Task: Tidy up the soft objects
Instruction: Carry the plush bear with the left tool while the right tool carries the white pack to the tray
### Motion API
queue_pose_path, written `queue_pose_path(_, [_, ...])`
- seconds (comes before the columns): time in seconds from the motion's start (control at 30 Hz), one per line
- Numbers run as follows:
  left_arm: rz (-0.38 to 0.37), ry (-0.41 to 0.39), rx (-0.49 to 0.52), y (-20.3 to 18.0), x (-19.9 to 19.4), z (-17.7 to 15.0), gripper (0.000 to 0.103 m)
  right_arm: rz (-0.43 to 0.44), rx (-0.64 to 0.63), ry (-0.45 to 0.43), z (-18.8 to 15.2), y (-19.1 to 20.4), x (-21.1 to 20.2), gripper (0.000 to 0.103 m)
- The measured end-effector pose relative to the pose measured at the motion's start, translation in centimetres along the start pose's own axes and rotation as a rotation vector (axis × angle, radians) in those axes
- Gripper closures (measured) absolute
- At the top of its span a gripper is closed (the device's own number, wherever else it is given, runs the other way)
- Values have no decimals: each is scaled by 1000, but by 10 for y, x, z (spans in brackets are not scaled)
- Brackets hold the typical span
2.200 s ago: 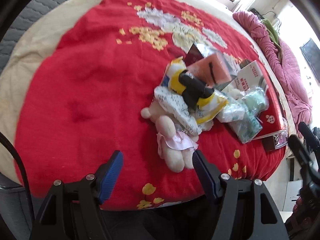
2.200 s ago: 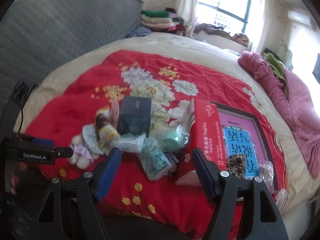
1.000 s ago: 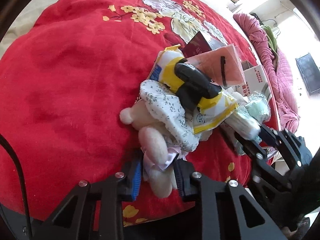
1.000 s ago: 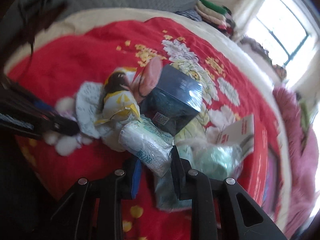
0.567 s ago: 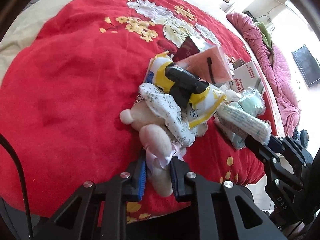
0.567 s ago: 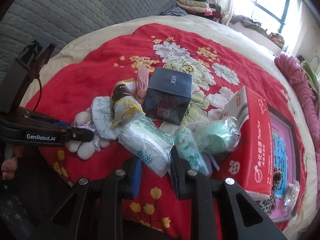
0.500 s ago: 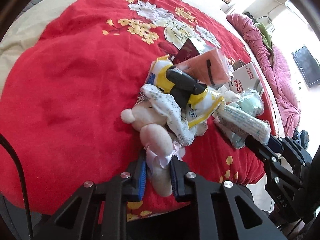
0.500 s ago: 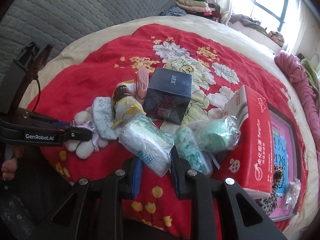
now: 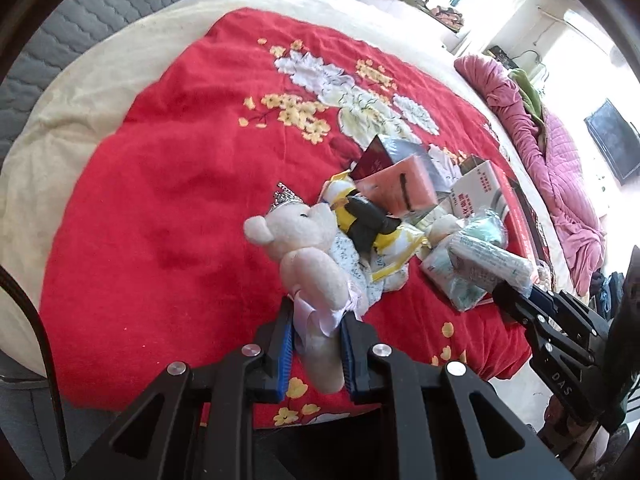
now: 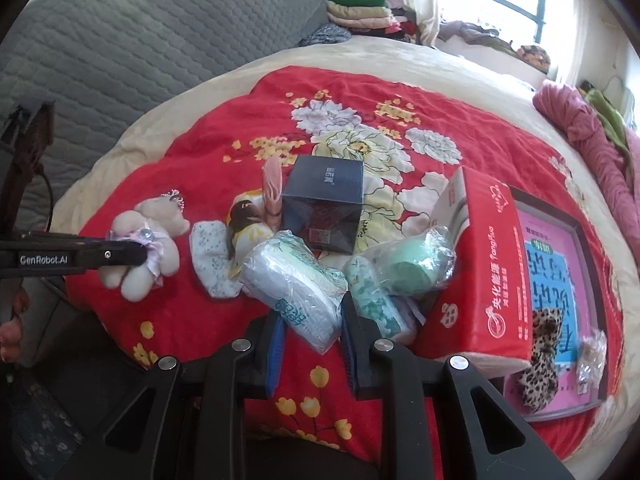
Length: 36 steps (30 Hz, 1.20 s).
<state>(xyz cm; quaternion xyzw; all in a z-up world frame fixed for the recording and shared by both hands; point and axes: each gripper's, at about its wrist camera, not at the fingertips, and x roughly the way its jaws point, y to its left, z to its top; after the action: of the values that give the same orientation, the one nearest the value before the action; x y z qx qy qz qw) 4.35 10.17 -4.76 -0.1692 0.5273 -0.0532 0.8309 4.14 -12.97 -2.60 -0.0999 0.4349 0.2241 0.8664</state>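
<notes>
Plush bear [image 9: 308,256]: cream, pink skirt, small tiara. Lower centre of the left wrist view, gripped around the legs by the left hand-held gripper [image 9: 316,344], blue pads pressed in on both sides. In the right wrist view the same bear [image 10: 140,248] shows at left-centre, head tilted up off the red blanket [image 9: 160,200].

Tissue pack [image 10: 296,284]: white, clear wrap, green print. Lower centre of the right wrist view, pinched between the narrowed fingers of the right hand-held gripper [image 10: 312,340]; seen also at right in the left wrist view [image 9: 488,260].

Pile just beyond the pack (all touching or overlapping): floral cloth [image 10: 212,256], yellow snack bag [image 10: 248,224], dark blue box [image 10: 324,204], bagged mint-green roll [image 10: 412,264], green-patterned pack [image 10: 372,300].

Right of the pile: red tissue carton [image 10: 488,264], on its side, leaning over a pink framed book cover [image 10: 556,280].

Upper left: grey quilted headboard [image 10: 140,40]. Bed carries everything.
</notes>
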Motion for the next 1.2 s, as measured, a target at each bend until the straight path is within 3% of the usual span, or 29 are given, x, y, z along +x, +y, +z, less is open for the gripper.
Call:
queue_pose_path(0.33, [-18, -56, 57, -28, -23, 2, 83, 12, 56, -77, 6, -6, -28, 78])
queue_pose_path(0.6, [-33, -79, 137, -71, -35, -1, 83, 2, 71, -131, 5, -11, -57, 78])
queue_pose_path(1.2, [-47, -113, 284, -154, -56, -9, 82, -41, 192, -255, -5, -55, -120, 78])
